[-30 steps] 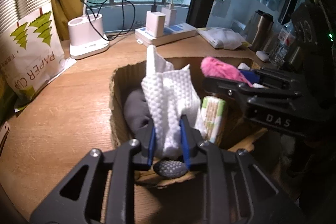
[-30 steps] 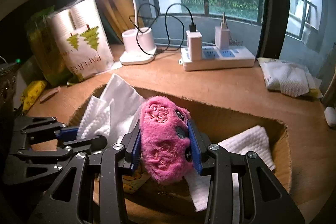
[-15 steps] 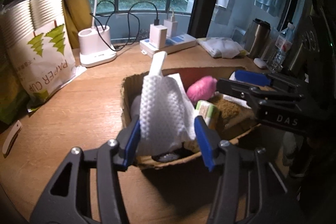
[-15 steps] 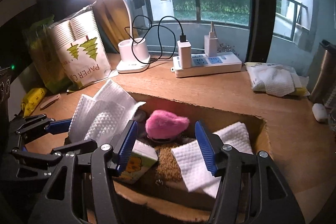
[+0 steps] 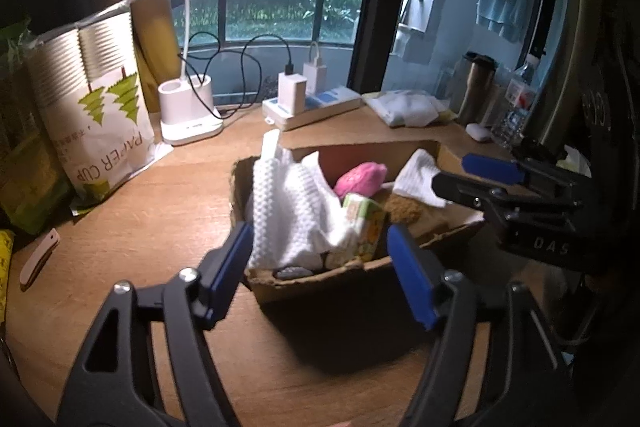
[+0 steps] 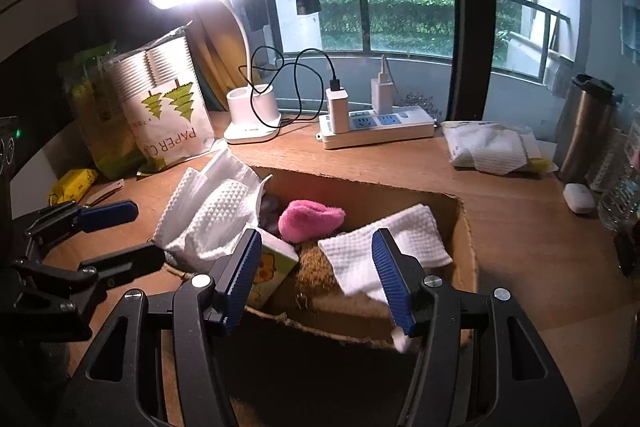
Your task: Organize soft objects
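Nearest to me, my left gripper (image 5: 322,269) hangs with its blue pads spread wide and nothing between them, just short of the near wall of the cardboard box (image 5: 316,277). A second ago it was clenched on the white textured cloth (image 5: 294,211); now that cloth sits released at the box's left end, bunched and standing above the rim. My right gripper (image 6: 316,277) is likewise spread and empty at the box's near edge; a second ago it pinched the pink plush toy (image 6: 310,219), which now lies inside the box toward its far wall. Both grippers have drawn back from the box since then.

Inside the box, beside the big cloth, a small green and yellow tissue pack (image 6: 270,269) leans on its end. To the right of the plush, a second white cloth (image 6: 386,247) drapes over a brown mat (image 6: 316,267) on the box floor.

Behind the box on the wooden desk (image 5: 168,211) stand a paper cup bag (image 5: 98,115) at far left, a lit desk lamp (image 5: 190,111), and a power strip (image 6: 376,129) with chargers plugged in. Right of the strip lies a folded white bundle (image 6: 488,147).
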A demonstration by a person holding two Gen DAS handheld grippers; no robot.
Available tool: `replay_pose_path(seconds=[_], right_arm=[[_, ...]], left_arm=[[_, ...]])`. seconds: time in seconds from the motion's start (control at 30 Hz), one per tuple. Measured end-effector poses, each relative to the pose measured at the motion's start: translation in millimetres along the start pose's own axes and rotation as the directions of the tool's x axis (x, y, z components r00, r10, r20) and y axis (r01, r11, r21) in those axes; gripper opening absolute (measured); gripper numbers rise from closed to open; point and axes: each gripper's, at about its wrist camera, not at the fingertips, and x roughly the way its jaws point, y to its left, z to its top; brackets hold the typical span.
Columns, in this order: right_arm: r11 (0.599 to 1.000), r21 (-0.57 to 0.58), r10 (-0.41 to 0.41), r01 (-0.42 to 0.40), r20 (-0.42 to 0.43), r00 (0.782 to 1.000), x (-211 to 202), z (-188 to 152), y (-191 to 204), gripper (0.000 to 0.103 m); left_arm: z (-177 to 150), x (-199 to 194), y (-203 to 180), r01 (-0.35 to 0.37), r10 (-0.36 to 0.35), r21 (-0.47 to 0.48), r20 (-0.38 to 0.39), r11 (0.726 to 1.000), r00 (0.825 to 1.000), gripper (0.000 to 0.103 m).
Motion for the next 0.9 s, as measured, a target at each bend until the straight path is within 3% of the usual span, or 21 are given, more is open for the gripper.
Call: replay_pose_path(seconds=[0.9], right_arm=[[0.998,-0.022,-0.055,0.057,0.086,0.995,-84,-37,25,0.061]], left_arm=[[-31,-75,-22,0.012,-0.013,0.013,0.103,1.0,0.995,0.073]])
